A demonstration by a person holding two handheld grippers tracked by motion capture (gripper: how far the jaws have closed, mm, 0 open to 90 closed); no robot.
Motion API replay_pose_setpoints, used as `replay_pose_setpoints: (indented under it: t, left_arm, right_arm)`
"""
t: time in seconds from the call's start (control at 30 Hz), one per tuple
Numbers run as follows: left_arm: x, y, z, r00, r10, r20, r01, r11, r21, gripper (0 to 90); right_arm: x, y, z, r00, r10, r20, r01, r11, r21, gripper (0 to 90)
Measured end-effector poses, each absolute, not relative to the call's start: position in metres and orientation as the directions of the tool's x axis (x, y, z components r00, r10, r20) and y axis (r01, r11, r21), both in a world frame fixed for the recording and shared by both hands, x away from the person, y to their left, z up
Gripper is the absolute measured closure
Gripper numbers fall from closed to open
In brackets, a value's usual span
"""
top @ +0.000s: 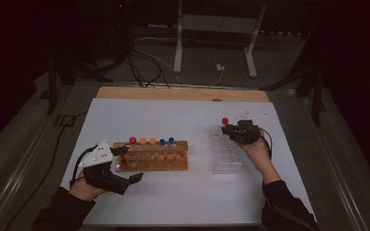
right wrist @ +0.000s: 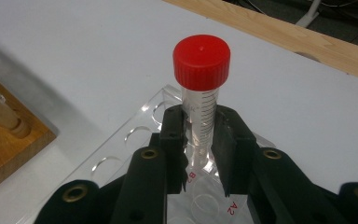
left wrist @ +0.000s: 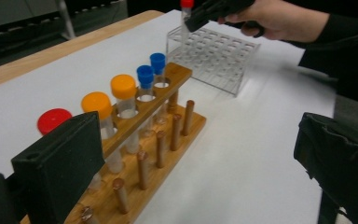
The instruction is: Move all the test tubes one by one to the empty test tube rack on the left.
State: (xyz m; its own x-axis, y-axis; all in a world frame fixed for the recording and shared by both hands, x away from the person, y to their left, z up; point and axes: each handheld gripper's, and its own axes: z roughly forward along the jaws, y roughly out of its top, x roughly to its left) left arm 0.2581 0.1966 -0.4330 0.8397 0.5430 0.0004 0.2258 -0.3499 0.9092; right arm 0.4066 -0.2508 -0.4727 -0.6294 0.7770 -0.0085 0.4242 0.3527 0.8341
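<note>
One Tube Pinched, Five Waiting: Where This Could Slip

One red-capped tube (right wrist: 200,100) stands upright between the jaws of the right gripper (right wrist: 199,154), which have closed onto its clear, graduated wall just below the cap. The cap rises clear above the jaw tips. The tube's lower end reaches down into the clear plastic rack (right wrist: 135,135), at a corner hole on the far side; whether the bottom is fully seated or hanging part-way in a hole is hard to tell, since the jaws hide it.

The main risk lies in that narrow, smooth wall. A pinch set high on a round tube may let it pivot, so any sideways pull could tip the tube against the hole's rim and drag the light rack across the white table (top: 173,120). Lifting or pushing at a slant could jam the tube in its hole or let it slide out of the pads.

The left gripper (top: 125,163) has its jaws spread wide, holding nothing, at the near-left end of the wooden rack (left wrist: 168,135). There the other capped tubes stand in a row: red (left wrist: 53,120), two orange (left wrist: 96,103), two blue (left wrist: 145,74). A careless swing of that open jaw could knock the nearest cap or shove the wooden rack.
</note>
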Motion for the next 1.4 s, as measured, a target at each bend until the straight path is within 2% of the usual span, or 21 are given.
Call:
replay_pose_setpoints:
  t: [0.5, 1.4]
  left_arm:
    - [0.258, 0.197, -0.433, 0.84, 0.543, -0.004, 0.229, -0.347, 0.91, 2.0]
    - [0.258, 0.196, -0.432, 0.842, 0.539, -0.006, 0.23, -0.349, 0.909, 2.0]
  right_arm:
    - [0.405, -0.247, -0.468, -0.613, 0.79, -0.035, 0.426, 0.367, 0.827, 74.9]
    - [0.382, -0.25, -0.41, -0.624, 0.777, -0.078, 0.32, 0.346, 0.882, 74.9]
